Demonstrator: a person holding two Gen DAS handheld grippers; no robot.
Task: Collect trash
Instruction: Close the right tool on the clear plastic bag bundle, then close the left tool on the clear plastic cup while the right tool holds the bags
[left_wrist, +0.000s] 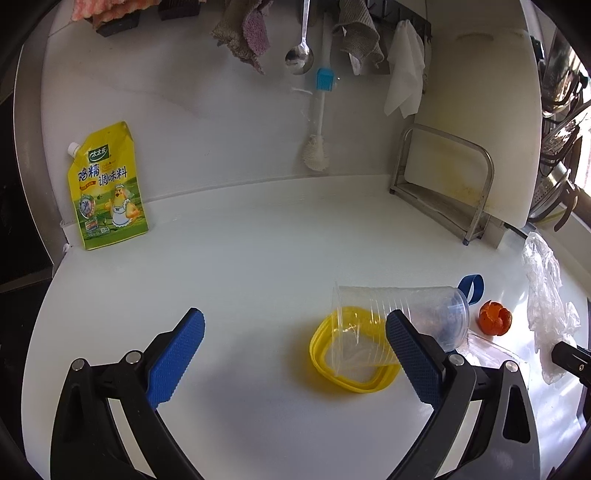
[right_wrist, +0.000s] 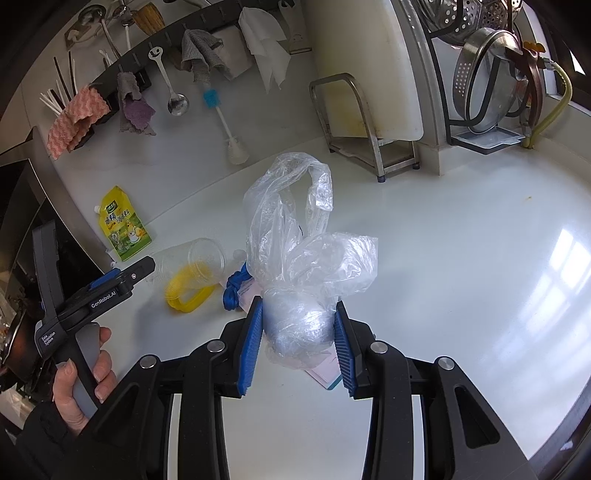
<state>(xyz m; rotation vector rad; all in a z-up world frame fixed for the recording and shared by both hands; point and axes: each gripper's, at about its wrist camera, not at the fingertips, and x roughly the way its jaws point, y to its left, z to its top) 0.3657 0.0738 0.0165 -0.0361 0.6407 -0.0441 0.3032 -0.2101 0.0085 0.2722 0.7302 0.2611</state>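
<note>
My right gripper (right_wrist: 299, 314) is shut on the bunched lower part of a clear plastic bag (right_wrist: 295, 229), whose loose top stands up above the pads. The bag (left_wrist: 546, 295) also shows at the right edge of the left wrist view. My left gripper (left_wrist: 295, 321) is open and empty over the white counter. A clear plastic cup (left_wrist: 399, 314) lies on its side just beyond its right finger, resting on a yellow ring (left_wrist: 351, 369). An orange peel (left_wrist: 495, 317) sits to the cup's right. In the right wrist view a hand holds the left gripper (right_wrist: 140, 269) near the cup (right_wrist: 195, 262).
A yellow seasoning pouch (left_wrist: 107, 188) leans on the back wall at the left. A blue cord (right_wrist: 234, 288) and a pink card (right_wrist: 325, 373) lie under the bag. A metal board rack (left_wrist: 443, 184) stands at the back right, with a pot rack (right_wrist: 491, 85) beyond. Cloths and utensils hang above.
</note>
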